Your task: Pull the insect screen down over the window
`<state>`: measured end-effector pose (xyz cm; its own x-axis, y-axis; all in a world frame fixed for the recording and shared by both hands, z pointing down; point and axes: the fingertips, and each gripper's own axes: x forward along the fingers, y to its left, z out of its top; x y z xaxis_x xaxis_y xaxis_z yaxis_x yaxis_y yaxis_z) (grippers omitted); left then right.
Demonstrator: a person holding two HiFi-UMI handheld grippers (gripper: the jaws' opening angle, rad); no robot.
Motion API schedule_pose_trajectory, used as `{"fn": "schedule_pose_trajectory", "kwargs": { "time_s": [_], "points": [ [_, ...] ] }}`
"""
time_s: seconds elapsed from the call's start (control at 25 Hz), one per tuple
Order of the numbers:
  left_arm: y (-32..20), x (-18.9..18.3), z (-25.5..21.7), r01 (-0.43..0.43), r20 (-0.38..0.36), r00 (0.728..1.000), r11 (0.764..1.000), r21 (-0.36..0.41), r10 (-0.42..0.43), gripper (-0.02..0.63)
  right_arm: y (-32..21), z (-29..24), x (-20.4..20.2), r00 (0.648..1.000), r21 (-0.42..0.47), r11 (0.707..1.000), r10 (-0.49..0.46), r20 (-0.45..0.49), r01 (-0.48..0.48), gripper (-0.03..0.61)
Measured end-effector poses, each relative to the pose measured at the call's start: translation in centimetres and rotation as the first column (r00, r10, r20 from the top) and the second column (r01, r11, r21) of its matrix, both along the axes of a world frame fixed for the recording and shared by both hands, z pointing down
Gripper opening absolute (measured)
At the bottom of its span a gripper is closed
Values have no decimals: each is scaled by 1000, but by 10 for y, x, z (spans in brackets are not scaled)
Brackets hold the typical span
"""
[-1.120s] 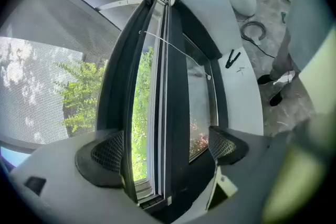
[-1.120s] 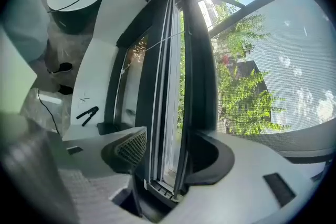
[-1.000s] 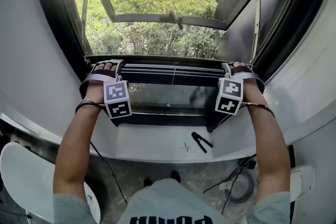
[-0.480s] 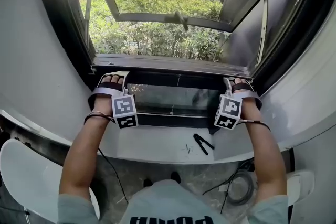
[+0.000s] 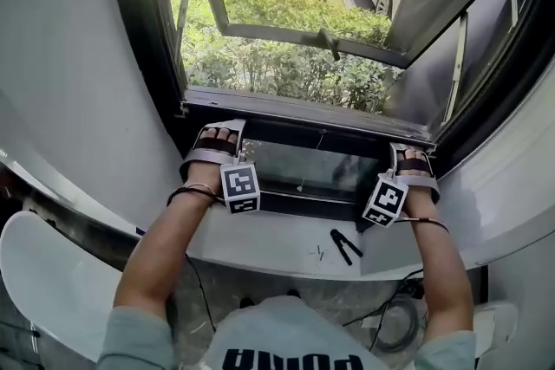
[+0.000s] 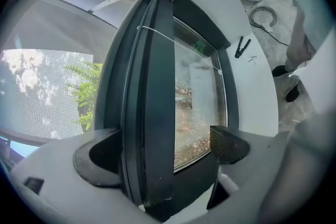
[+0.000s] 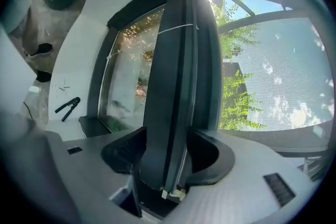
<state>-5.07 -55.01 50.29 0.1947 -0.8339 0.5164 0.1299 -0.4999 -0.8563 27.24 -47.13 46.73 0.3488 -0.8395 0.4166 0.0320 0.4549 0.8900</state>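
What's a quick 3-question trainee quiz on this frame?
1. True or false: the window sash is closed.
2. Which lies on the white sill? A pliers; B cup; C phone.
3. Fill in: one pad of the ___ tool stands clear of the pull bar.

Key
1. False; it is swung open outward.
2. A.
3. Left: the left tool straddles the bar, and the right tool is shut on it.

We see the right gripper (image 7: 168, 152) with its fingers (image 7: 122, 153) pressed on either side of the insect screen's dark pull bar (image 7: 178, 60). The mesh (image 7: 273, 76) stretches to the right; black pliers (image 7: 67, 107) lie on the white sill (image 7: 73, 65) at left.
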Motion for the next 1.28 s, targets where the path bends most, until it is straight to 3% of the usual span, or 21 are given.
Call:
{"fn": "schedule_pose_trajectory", "kwargs": {
  "time_s": [0.08,0.2,0.48,0.56,0.64,0.72,0.84,0.92,1.08,1.28],
  "points": [
    [-1,2,0,-5,-9,1000,1000,21,5,509,-1,0,1,1000,39,999,8,4,-8,245],
    [-2,2,-3,-32,-15,999,999,40,33,509,-2,-2,1,999,30,999,21,33,-22,245],
    [-10,3,-4,-49,-42,998,994,102,53,509,-6,-5,3,998,6,1000,-26,-63,26,245],
    [-10,6,-2,-21,-56,998,994,105,27,522,-6,-6,4,998,43,999,-10,-59,13,245],
    [-10,6,1,0,-66,998,994,106,7,526,-7,-2,2,1000,111,994,1,5,-1,245],
    [-13,5,0,-17,-74,997,993,119,26,525,-11,0,-1,997,206,979,-19,70,4,245],
    [-17,7,-9,-34,-110,993,992,124,48,522,-17,-7,-1,996,282,959,-61,68,40,245],
    [-16,8,-14,-24,-139,989,994,106,39,492,-17,-12,0,996,255,966,-65,58,48,203],
    [-11,10,-17,8,-179,984,998,60,3,492,-14,-16,0,996,193,981,-43,76,28,202],
    [-9,14,-19,7,-207,978,999,38,1,492,-13,-17,0,995,182,983,-35,98,17,204]
  ]
}}
